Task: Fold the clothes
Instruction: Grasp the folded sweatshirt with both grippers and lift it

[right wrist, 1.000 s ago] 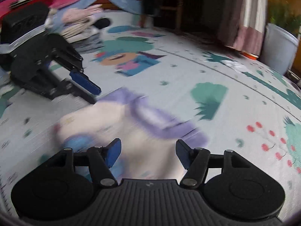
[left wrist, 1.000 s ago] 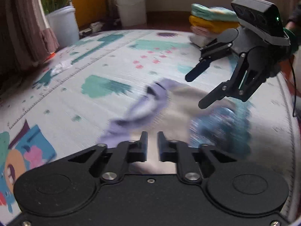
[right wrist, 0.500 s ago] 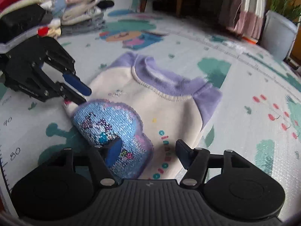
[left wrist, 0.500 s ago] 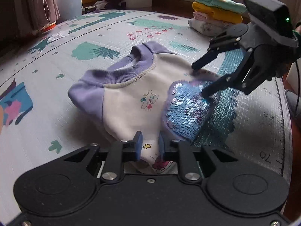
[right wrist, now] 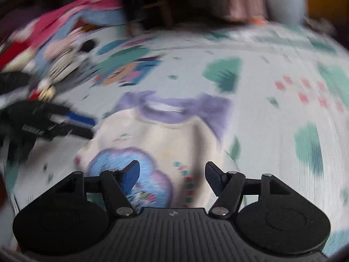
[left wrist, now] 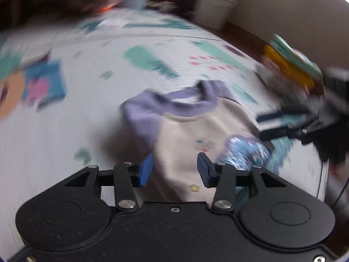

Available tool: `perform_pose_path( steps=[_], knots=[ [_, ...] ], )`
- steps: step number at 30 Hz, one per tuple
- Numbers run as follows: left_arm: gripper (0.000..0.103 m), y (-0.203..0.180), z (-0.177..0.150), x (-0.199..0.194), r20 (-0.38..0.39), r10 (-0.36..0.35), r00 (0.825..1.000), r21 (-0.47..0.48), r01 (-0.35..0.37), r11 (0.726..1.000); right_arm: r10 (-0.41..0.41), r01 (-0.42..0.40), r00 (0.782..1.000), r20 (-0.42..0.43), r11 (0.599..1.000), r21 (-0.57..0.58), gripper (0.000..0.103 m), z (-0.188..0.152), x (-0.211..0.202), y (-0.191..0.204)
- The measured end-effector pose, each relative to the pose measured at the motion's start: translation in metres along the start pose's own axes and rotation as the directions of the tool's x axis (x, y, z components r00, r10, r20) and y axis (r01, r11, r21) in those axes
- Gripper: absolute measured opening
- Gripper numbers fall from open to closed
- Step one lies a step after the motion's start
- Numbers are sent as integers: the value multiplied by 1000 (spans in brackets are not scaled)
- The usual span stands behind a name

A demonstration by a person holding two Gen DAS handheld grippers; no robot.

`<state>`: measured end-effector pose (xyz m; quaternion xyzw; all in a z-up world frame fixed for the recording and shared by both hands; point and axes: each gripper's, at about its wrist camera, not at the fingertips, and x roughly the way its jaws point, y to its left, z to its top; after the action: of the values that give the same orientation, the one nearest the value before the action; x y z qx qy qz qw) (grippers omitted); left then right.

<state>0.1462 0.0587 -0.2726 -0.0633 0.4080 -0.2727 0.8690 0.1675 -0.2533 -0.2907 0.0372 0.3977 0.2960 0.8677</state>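
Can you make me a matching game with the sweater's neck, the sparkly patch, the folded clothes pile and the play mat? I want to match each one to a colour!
Things:
1. collar of the sweater
2. sequin patch on the sweater
3. second piece down in the folded pile
4. play mat

Colours:
a. yellow
b. pale with teal and red shapes
c. purple
d. shiny blue

Right pairs: 1-c, 2-d, 3-a, 4-b
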Motion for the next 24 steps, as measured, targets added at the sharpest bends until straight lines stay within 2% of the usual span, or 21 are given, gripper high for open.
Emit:
perform_pose_path(
  steps=[2,5,6,8,9,10,11,12,14,16,19,20,21,22,23,24],
  knots=[
    [44,14,0,5,-23,-25,999,-153,22,988,3,-1,1000,-15,992,124,67,2,8,-17],
    [43,24,-6,11,-49,-69,996,-318,50,947,35,-21,999,-39,945,327,67,-9,20,-42],
    [43,26,-9,12,-54,-80,995,-363,56,930,40,-21,998,-43,927,374,66,-14,24,-49],
    [42,27,-16,15,-56,-99,993,-434,65,899,61,-48,998,-21,918,393,65,-19,25,-50],
    [42,26,-16,15,-46,-96,994,-442,65,895,71,-60,997,-12,914,400,61,-22,26,-51],
    [38,25,-16,16,-44,-99,994,-447,69,892,77,-65,997,-17,918,391,52,-22,27,-50],
    [25,25,-15,18,-49,-108,993,-456,74,887,95,-81,995,-16,912,403,43,-23,29,-50],
    [23,25,-14,21,-59,-116,991,-465,76,882,131,-109,991,-20,895,433,33,-24,32,-52],
    [18,24,-15,22,-67,-135,989,-482,86,872,141,-116,990,-22,885,451,31,-26,33,-51],
    [16,25,-22,19,-82,-168,982,-523,102,846,174,-133,984,-38,859,494,27,-32,31,-51],
    [16,24,-33,7,-123,-216,969,-518,123,846,227,-154,971,-81,844,513,27,-45,20,-48],
    [17,23,-34,3,-131,-225,966,-500,131,856,228,-157,970,-83,850,502,27,-47,14,-46],
    [19,20,-33,-2,-129,-212,969,-457,132,880,226,-158,970,-84,857,490,31,-49,9,-45],
    [32,18,-31,-6,-116,-187,975,-412,124,903,199,-144,978,-69,870,471,36,-48,5,-44],
    [51,19,-29,-8,-98,-164,982,-394,113,912,172,-130,984,-53,882,453,41,-47,2,-43],
    [53,21,-27,-6,-85,-157,984,-403,110,908,147,-116,988,-37,892,436,59,-46,-2,-42]
  ],
)
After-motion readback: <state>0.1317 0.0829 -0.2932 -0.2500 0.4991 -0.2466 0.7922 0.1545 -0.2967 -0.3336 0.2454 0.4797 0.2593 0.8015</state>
